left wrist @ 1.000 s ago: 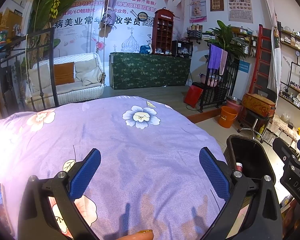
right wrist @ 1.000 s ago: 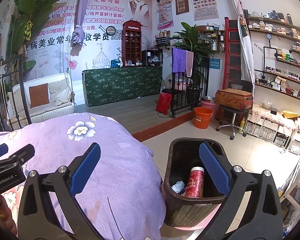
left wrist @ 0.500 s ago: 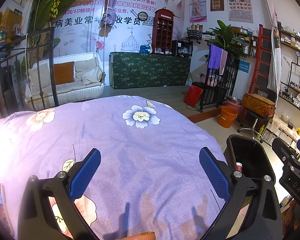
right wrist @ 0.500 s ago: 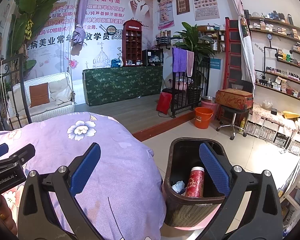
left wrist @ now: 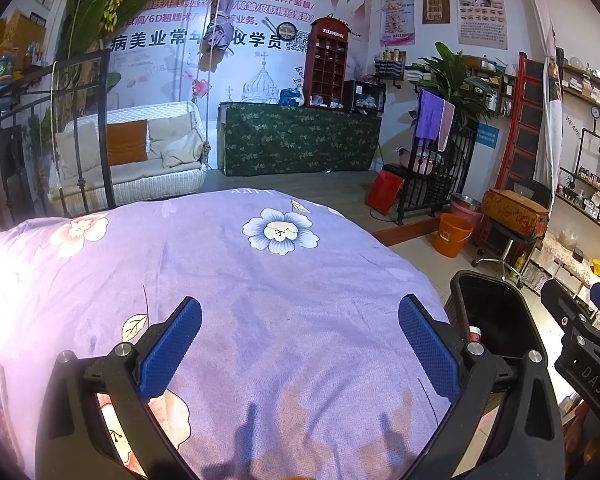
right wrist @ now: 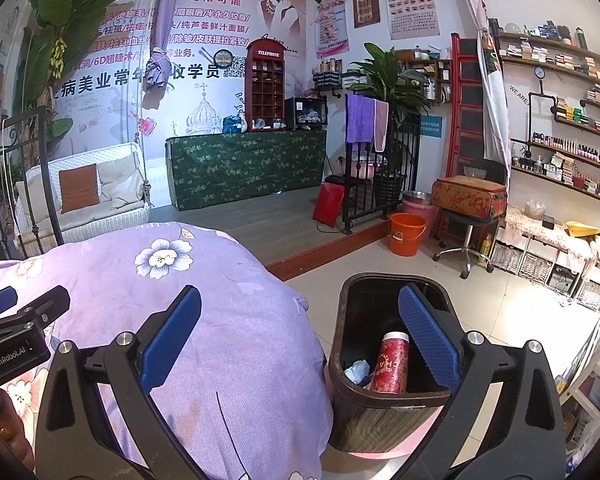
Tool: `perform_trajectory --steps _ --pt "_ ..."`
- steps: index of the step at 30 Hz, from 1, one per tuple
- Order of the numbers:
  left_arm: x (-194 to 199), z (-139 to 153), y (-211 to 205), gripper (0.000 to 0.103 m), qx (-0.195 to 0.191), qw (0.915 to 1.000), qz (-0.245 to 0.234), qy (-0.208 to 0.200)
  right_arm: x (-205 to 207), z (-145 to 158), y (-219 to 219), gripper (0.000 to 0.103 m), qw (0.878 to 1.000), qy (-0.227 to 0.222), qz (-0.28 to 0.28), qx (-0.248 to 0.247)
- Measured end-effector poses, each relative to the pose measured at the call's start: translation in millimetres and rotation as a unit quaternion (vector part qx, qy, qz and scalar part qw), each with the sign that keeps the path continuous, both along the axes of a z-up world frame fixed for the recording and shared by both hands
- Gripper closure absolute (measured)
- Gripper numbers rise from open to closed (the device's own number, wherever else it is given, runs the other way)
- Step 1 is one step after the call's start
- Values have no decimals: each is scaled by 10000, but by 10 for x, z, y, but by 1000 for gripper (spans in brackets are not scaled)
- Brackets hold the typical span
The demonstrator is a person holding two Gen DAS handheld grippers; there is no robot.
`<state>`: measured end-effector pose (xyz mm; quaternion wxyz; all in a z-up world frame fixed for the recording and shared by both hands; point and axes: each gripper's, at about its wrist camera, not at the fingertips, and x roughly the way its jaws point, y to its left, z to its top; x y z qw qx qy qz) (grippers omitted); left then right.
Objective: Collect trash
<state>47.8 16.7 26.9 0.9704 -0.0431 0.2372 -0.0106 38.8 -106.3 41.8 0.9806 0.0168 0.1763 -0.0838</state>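
A dark bin stands on the floor at the right edge of the purple flowered cover. Inside it lie a red cylindrical can and a crumpled white tissue. My right gripper is open and empty, held above the cover's edge and the bin. My left gripper is open and empty over the purple cover; the bin shows at its right, with the can's top just visible. The right gripper's body appears at the far right.
An orange bucket, a stool with a patterned case and low baskets stand on the tiled floor beyond the bin. A raised wooden step, a black iron rail and a white wicker swing seat lie farther back.
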Motion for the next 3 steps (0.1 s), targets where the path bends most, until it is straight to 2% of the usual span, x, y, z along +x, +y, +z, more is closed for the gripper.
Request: perform_trajectory --steps 3 --pt "4 5 10 6 21 10000 0 6 6 -4 3 6 10000 5 0 0"
